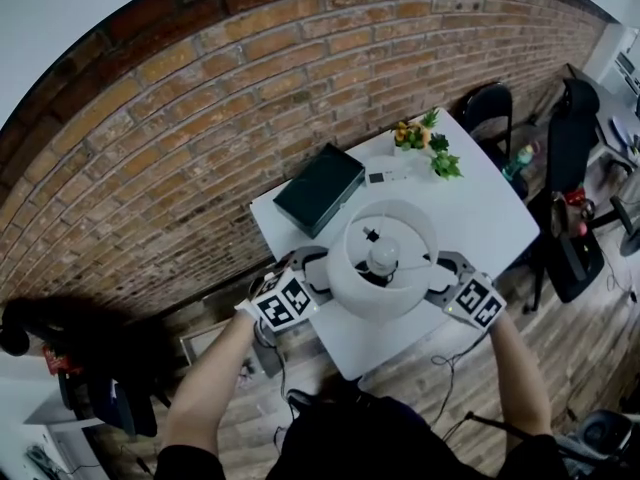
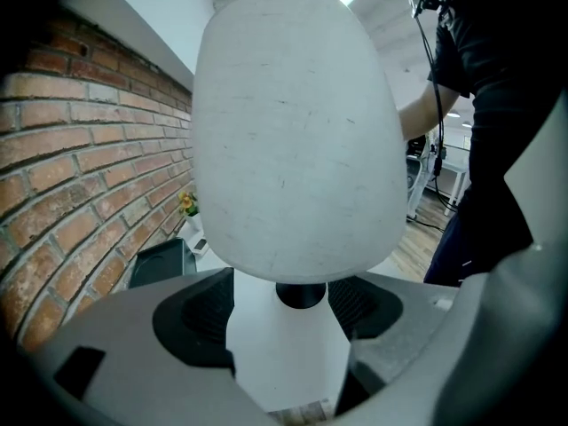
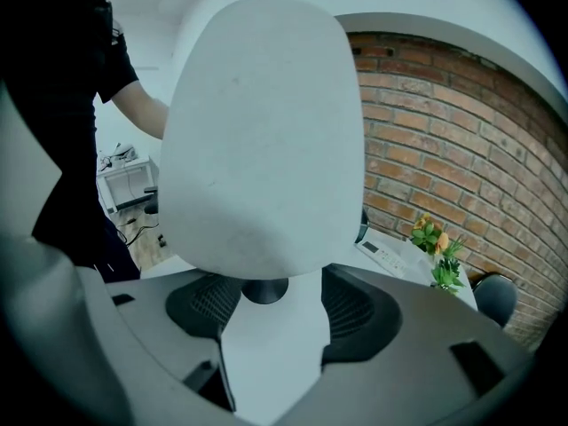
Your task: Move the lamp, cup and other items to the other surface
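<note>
Nearest to the person are the 2 grippers, 1 in each hand. The left gripper (image 1: 318, 272) and the right gripper (image 1: 440, 271) stand on opposite sides of the table lamp (image 1: 383, 258), low at the level under its shade. I judge they are placed so because the white shade (image 2: 293, 131) is wide and soft, and the lamp is safer to lift from 2 sides than from 1. In the left gripper view the claw is spread apart: the dark pads (image 2: 200, 318) touch nothing, and the black stem (image 2: 300, 293) of the lamp shows ahead in the gap, under the shade. In the right gripper view it is the same, with the claw apart, empty, and the stem ahead of it. So the lamp is not yet taken; it stands upright on the near part of the white table (image 1: 480, 218), which I take for the first surface. Behind the lamp I count 1 flat black box (image 1: 320, 188) near the brick wall (image 1: 200, 118), 1 small white device (image 1: 385, 177) like a remote control, and 1 little plant with orange flowers (image 1: 425, 143) at the far corner. I find 0 cups in these views. Beyond the table stand 2 dark chairs (image 1: 490, 108), well apart from the work.
</note>
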Tool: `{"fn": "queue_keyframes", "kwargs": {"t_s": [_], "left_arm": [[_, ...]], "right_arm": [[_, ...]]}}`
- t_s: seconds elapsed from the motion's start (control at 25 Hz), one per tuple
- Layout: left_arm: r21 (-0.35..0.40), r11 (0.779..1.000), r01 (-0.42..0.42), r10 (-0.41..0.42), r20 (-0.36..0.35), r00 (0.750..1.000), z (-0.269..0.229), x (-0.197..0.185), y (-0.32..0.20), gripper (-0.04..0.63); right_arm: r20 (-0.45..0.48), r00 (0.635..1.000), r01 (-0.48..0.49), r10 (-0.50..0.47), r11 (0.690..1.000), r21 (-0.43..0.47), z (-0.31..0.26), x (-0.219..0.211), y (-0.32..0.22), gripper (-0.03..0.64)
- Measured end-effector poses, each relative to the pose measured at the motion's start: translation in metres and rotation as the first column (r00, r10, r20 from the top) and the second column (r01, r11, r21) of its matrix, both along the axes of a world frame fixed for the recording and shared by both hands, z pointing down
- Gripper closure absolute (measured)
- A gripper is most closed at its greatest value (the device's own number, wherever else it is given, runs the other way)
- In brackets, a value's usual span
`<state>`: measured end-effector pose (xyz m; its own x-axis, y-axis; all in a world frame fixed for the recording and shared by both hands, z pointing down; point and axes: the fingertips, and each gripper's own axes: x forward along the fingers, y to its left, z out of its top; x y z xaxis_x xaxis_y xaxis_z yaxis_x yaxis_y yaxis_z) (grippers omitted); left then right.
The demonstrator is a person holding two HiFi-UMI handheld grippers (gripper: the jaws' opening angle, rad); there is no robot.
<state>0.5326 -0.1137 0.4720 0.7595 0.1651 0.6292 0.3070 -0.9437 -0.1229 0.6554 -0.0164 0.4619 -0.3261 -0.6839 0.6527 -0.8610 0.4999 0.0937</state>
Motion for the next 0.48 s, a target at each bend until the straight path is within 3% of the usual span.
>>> {"fn": "queue_keyframes", "kwargs": {"t_s": [0.24, 0.48], "left_arm": [[-0.024, 0.996, 0.084, -0.084, 0.010, 0.996, 0.004, -0.053, 0.005, 0.268], [-0.072, 0.980, 0.184, -0.185, 0.005, 0.983, 0.006, -0.140, 0.021, 0.268]], "right_arm": [[-0.024, 0.994, -0.106, 0.105, 0.994, -0.015, 0.002, -0.019, 0.029, 0.334], [-0.032, 0.992, -0.123, 0.121, 0.990, -0.066, 0.009, -0.088, 0.064, 0.344]]}}
